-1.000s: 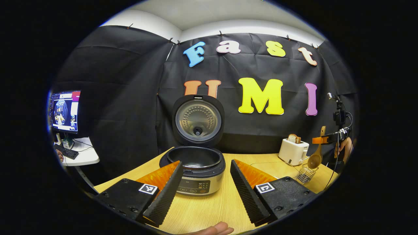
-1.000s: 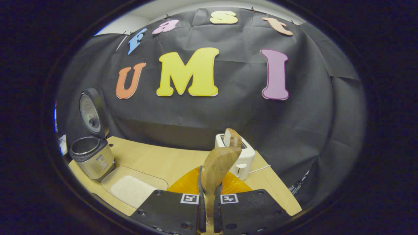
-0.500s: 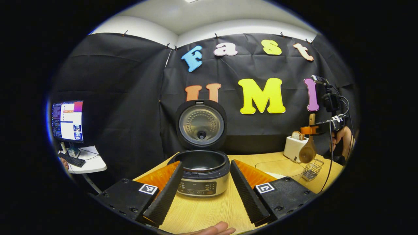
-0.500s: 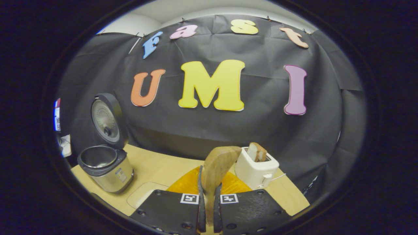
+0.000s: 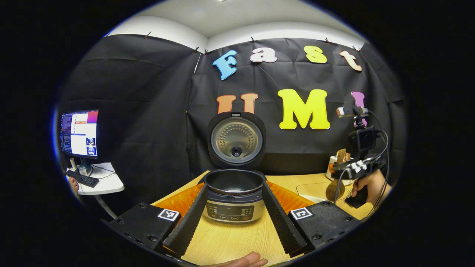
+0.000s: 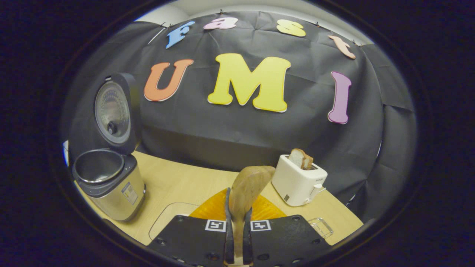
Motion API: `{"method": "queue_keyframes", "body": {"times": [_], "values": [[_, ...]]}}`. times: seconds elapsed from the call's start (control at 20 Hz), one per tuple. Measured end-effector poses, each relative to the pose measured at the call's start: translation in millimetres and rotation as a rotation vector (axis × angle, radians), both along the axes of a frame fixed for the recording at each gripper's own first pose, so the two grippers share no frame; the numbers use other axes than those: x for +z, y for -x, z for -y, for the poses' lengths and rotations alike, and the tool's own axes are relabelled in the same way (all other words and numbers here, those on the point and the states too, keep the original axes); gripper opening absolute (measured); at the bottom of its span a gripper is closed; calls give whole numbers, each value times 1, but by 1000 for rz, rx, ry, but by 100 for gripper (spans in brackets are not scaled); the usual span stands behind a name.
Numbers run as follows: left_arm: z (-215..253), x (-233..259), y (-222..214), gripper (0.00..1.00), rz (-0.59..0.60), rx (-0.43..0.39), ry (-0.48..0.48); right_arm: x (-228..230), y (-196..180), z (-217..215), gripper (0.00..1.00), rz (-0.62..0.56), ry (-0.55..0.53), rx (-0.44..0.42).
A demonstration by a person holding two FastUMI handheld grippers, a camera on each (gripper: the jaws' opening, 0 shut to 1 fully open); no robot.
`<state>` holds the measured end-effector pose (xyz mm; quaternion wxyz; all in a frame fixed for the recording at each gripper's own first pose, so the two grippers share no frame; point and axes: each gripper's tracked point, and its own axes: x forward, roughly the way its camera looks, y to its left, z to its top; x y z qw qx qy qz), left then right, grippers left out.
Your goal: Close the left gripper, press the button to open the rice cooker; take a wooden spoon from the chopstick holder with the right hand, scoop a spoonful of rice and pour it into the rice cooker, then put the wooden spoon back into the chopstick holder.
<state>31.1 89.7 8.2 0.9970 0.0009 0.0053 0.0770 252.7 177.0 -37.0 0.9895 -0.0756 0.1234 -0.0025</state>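
Wooden spoon (image 6: 246, 187) in right tongs (image 6: 237, 237)

Even overhead light, sharp centre, edges bowed, perhaps softened.

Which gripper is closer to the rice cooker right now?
Left. The left gripper sits open right in front of the rice cooker. The right gripper, clamping the wooden spoon, is off beside the toaster.

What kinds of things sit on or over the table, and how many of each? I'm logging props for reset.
Rice cooker: 1
Toaster: 1
Wooden spoon: 1
Clear tray: 1
Claw: 2, left claw, right claw
Total: 6
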Motion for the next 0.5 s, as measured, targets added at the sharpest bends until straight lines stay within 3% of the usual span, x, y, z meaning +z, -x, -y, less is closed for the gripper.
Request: {"method": "queue_keyframes", "body": {"times": [0.25, 0.5], "values": [[6, 4, 0, 93, 12, -43, 9, -13, 2, 2, 9, 46, 145, -83], [3, 4, 3, 93, 14, -54, 9, -28, 1, 6, 9, 20, 166, -120]]}}
